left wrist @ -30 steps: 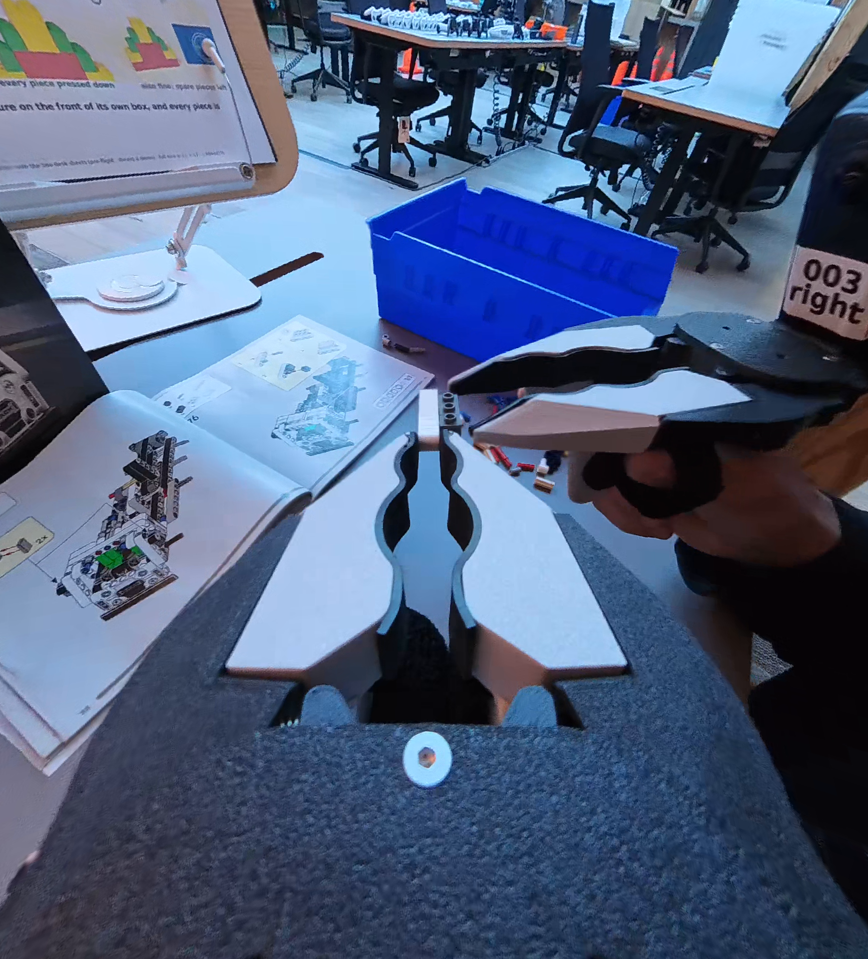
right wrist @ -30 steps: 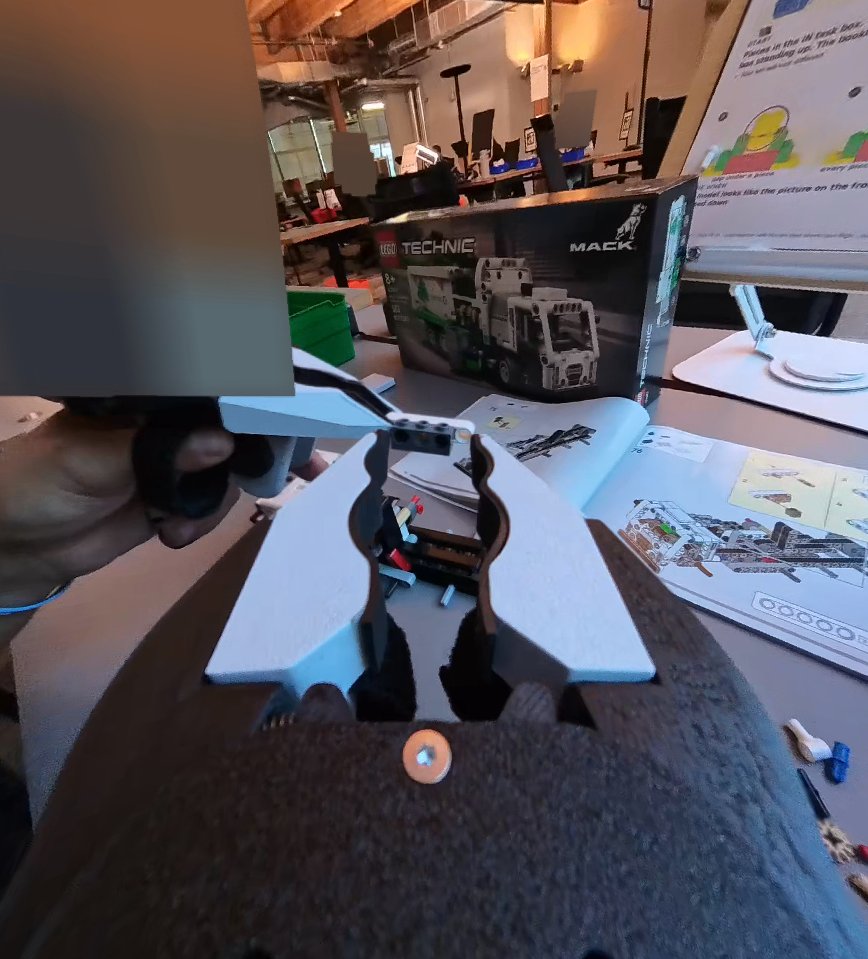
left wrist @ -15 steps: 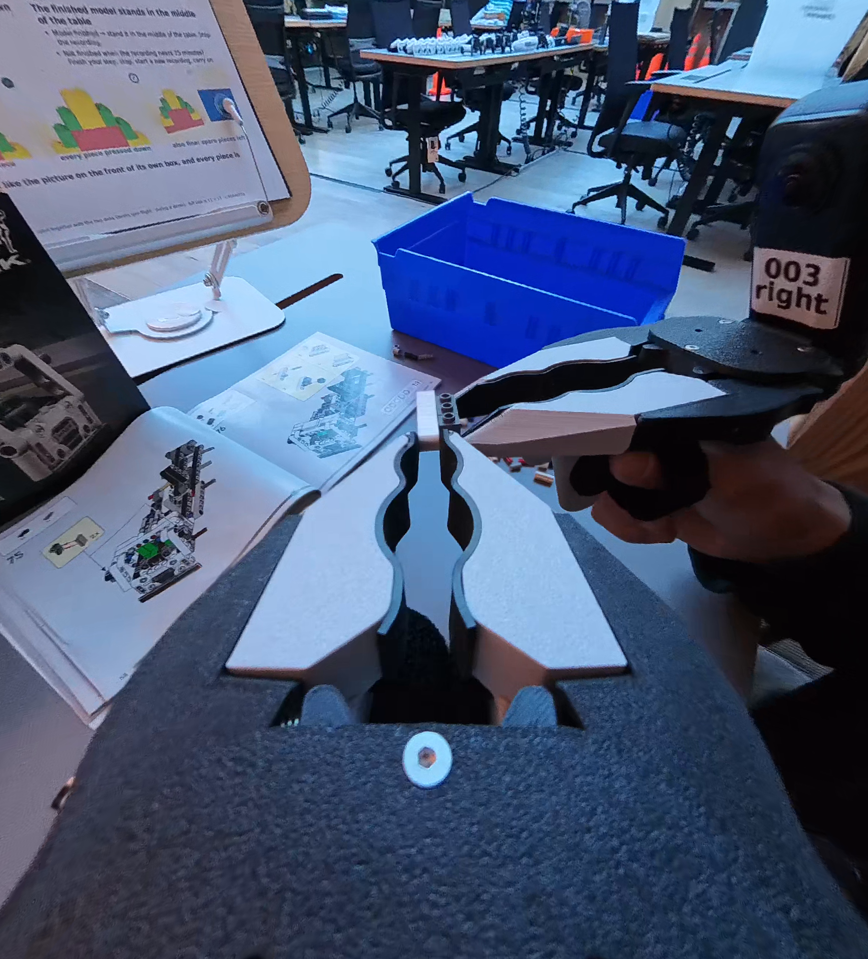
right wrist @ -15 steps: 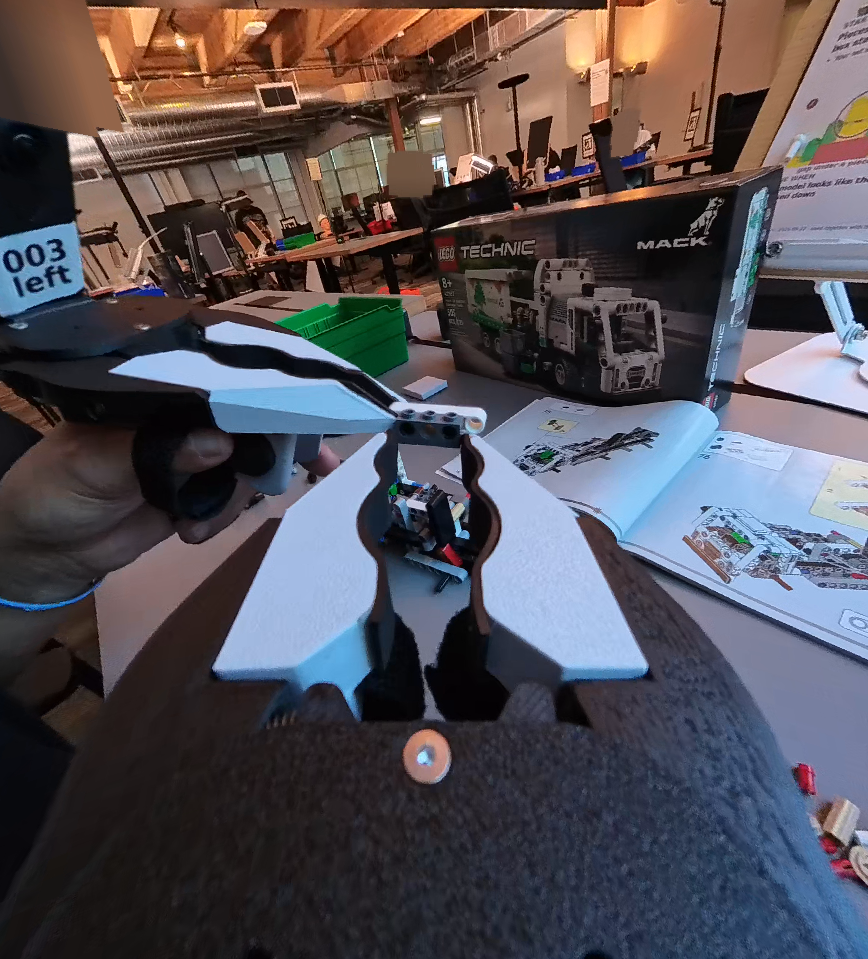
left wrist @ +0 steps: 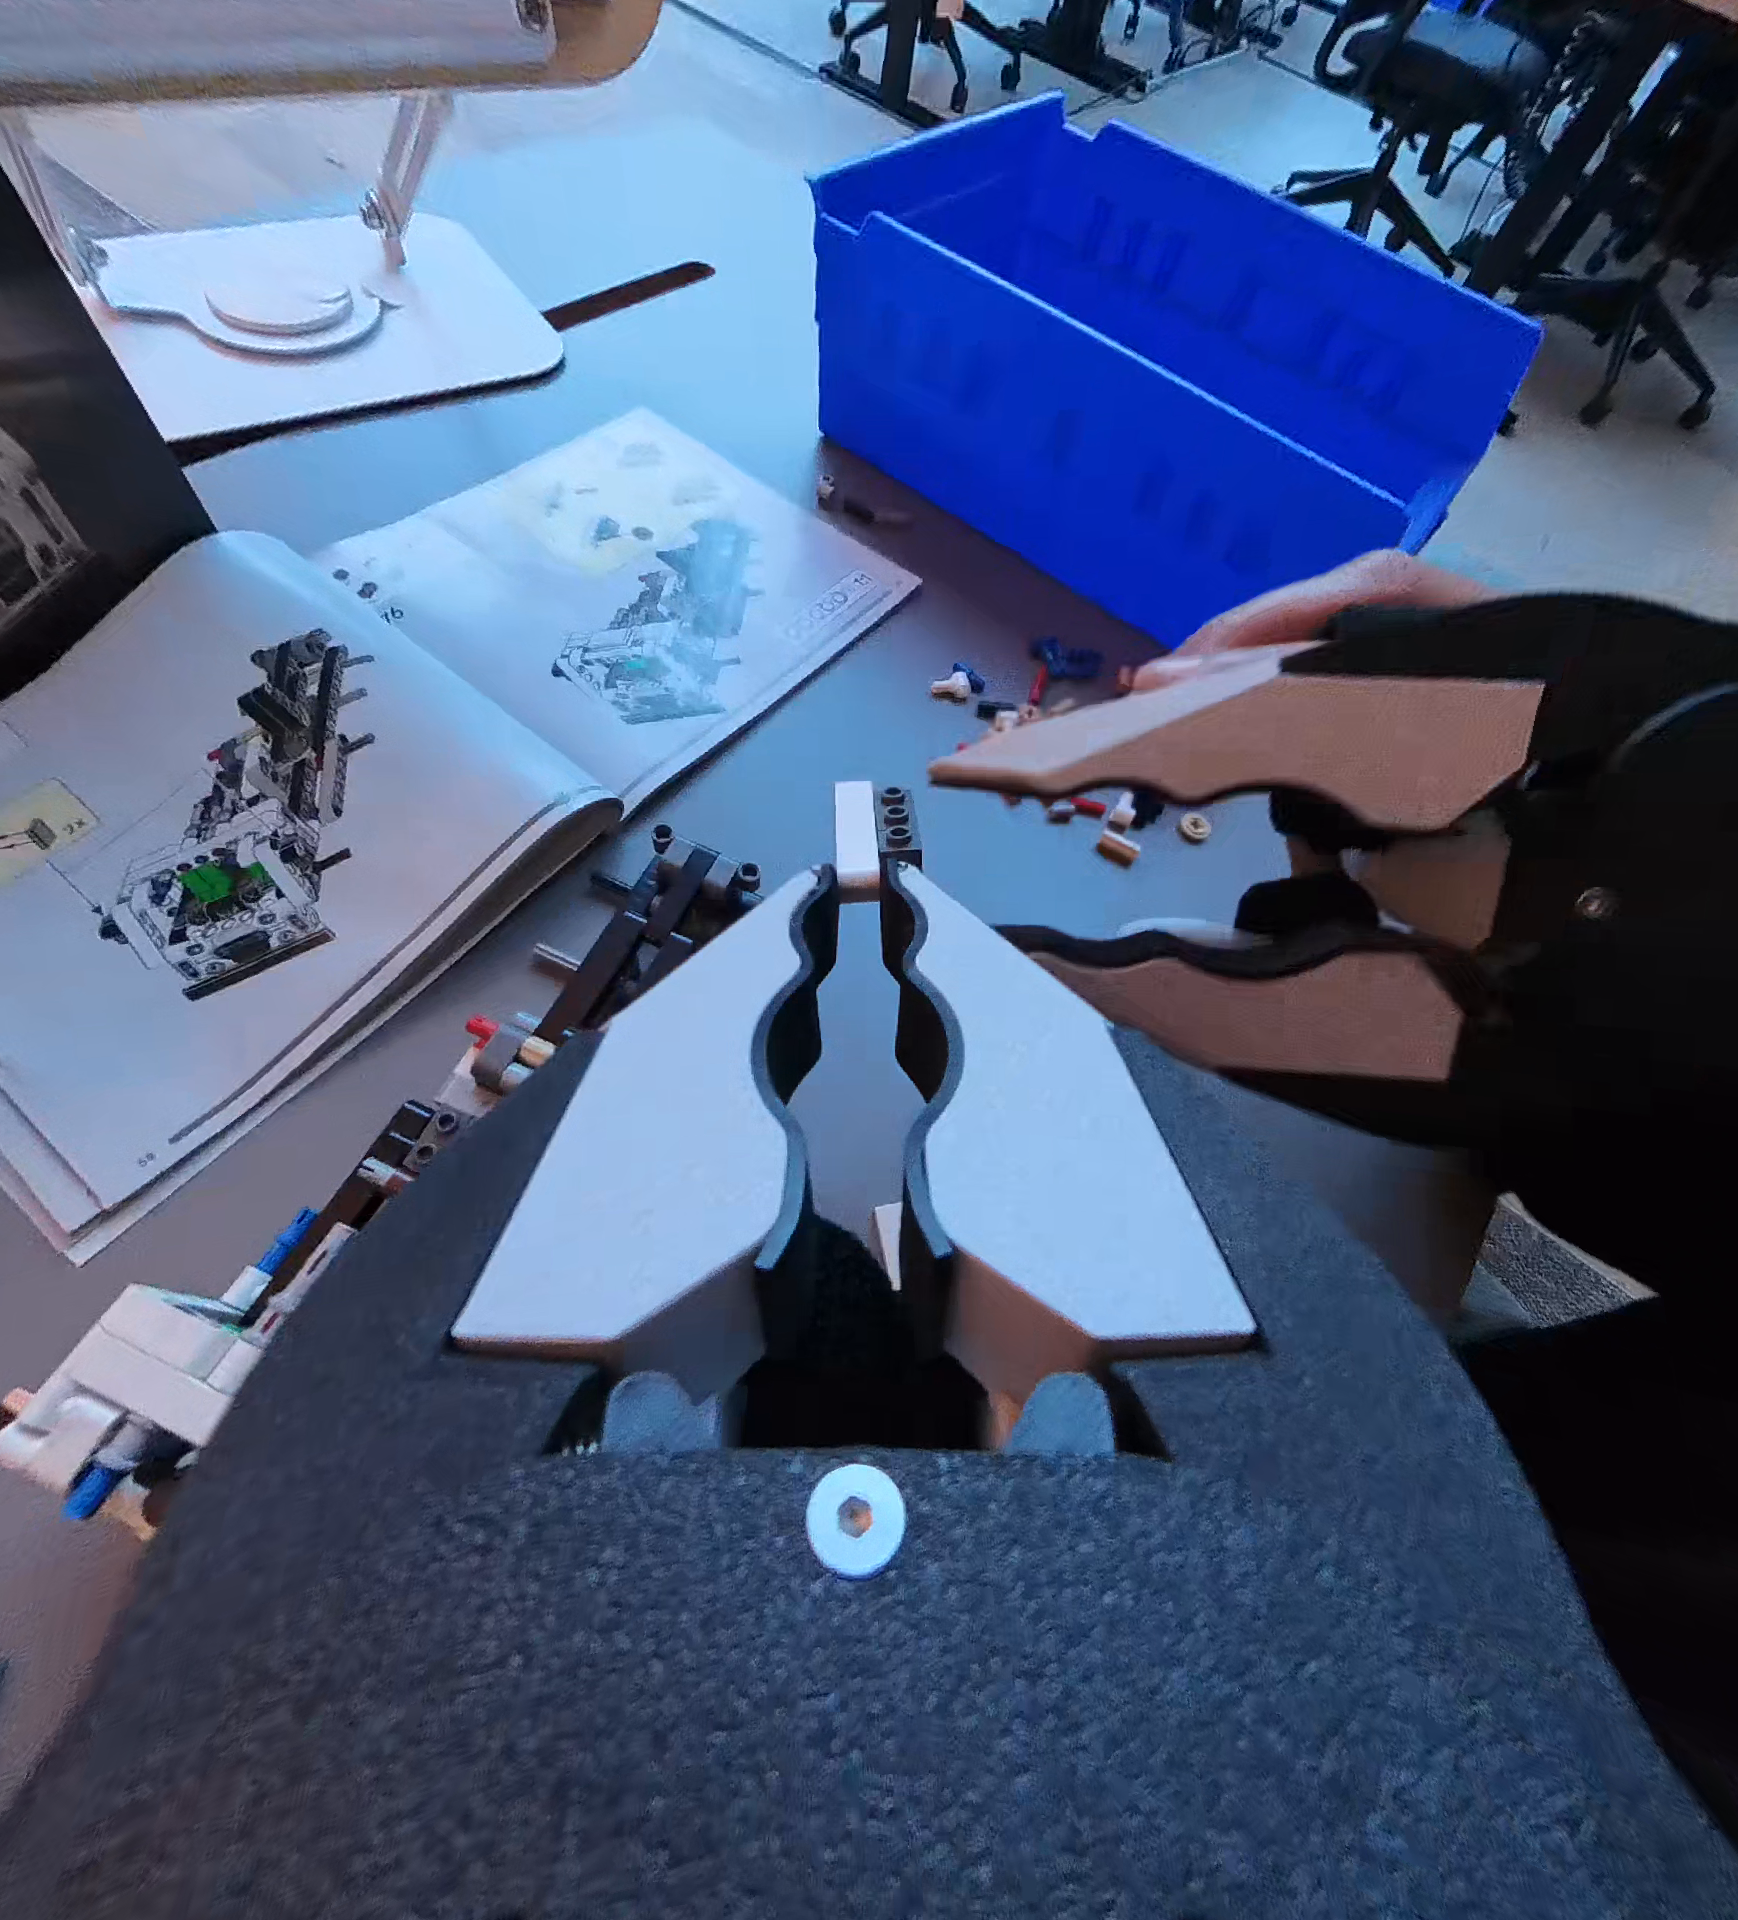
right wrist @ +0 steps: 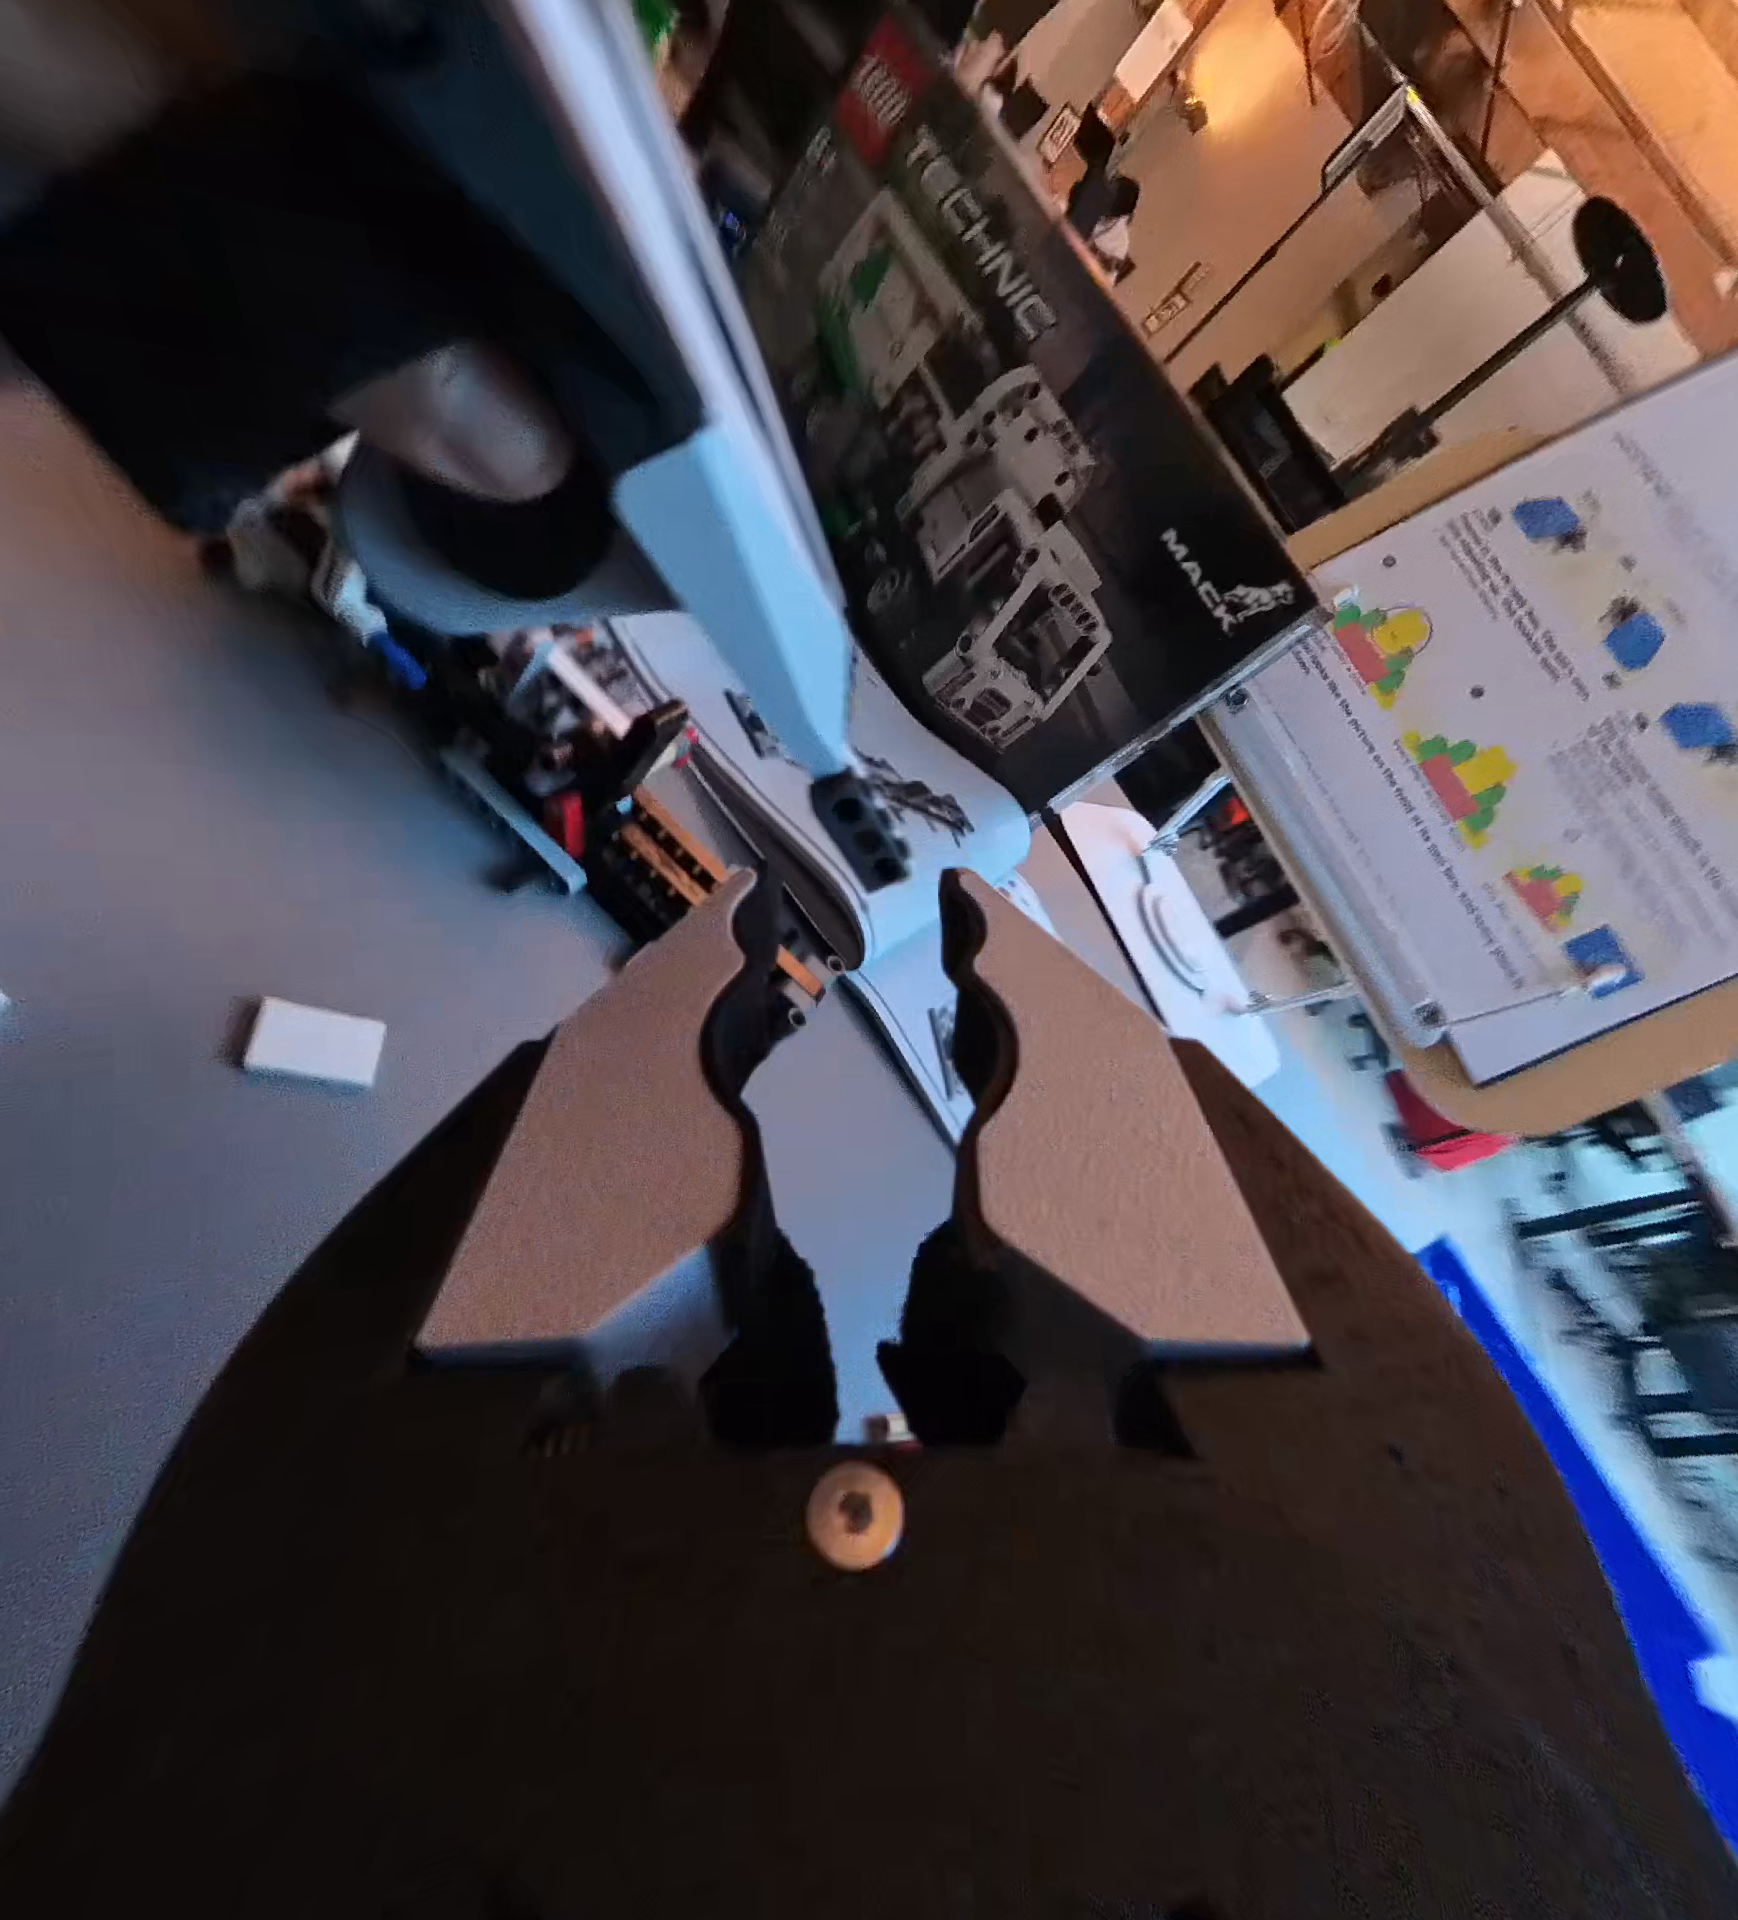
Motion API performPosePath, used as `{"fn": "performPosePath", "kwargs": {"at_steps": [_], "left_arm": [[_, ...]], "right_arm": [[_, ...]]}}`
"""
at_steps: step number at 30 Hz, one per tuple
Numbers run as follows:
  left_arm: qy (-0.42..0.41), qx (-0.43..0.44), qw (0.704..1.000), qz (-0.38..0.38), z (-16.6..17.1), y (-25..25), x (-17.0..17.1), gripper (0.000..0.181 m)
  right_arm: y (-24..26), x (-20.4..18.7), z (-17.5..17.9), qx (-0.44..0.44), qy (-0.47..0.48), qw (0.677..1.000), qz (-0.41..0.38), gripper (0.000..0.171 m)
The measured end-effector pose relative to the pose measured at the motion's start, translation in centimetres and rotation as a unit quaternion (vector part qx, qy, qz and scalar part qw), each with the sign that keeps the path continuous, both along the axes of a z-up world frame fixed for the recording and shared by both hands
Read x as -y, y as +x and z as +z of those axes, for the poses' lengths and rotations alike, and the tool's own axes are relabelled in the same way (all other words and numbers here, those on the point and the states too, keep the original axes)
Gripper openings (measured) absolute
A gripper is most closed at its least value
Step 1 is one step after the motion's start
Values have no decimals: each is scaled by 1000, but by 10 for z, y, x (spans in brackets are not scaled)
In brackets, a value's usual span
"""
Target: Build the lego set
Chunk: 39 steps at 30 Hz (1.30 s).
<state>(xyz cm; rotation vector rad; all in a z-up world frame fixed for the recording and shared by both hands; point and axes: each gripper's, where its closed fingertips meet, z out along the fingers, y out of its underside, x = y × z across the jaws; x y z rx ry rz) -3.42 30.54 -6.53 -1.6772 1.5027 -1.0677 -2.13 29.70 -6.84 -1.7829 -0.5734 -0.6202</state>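
The left gripper [left wrist: 858, 883] is clamped on a small piece made of a white plate and a black holed brick [left wrist: 896, 826], which stands upright above its fingertips just as it did half a second ago. The right gripper [right wrist: 852, 902] has let go of that brick: its fingers, closed on it in the earlier frames, now stand apart with nothing between them. In the left wrist view it sits just right of the piece, rolled on its side, one finger above the other. The right wrist view is tilted and blurred accordingly, with the brick [right wrist: 860, 833] just beyond its open tips.

The left camera now looks down more steeply on the table [left wrist: 740, 312]. The partly built model [left wrist: 636, 935], hidden before, lies below and left of the left gripper. Beside it is the open instruction booklet [left wrist: 377, 779]. Loose small parts [left wrist: 1104, 821] are scattered beyond the right gripper, before the blue bin [left wrist: 1104, 436]. The set's box [right wrist: 1000, 468] stands behind the booklet.
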Motion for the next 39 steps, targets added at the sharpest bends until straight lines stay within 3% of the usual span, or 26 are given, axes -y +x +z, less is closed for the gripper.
{"fn": "performPosePath", "kwargs": {"at_steps": [4, 7, 22, 25, 28, 32, 36, 39], "left_arm": [[24, -12, 1000, 4, -3, 2, 0, 7], [32, -18, 999, 7, -5, 2, 0, 7], [54, -7, 999, -3, -3, 3, 7, 9], [50, 14, 998, -29, 3, 1, 15, 28], [22, 34, 997, -63, 10, -6, 20, 38], [-96, 44, 987, -120, 18, -11, 30, 50], [-218, 55, 959, -173, 30, -13, 42, 57], [-214, 43, 956, -194, 29, -15, 51, 51]], "right_arm": [[-2, -8, -9, 73, -9, 997, -15, 25], [4, -9, -6, 95, 3, 995, -36, 11], [8, -13, -7, 125, 47, 990, -40, 10], [7, -8, -1, 85, 92, 992, -11, 10], [-1, 0, 5, -8, 122, 992, 43, 9], [-9, 11, 22, -121, 168, 972, 113, 9], [-21, 19, 30, -106, 189, 963, 162, 9], [-25, 20, 29, -107, 183, 960, 184, 9]]}}
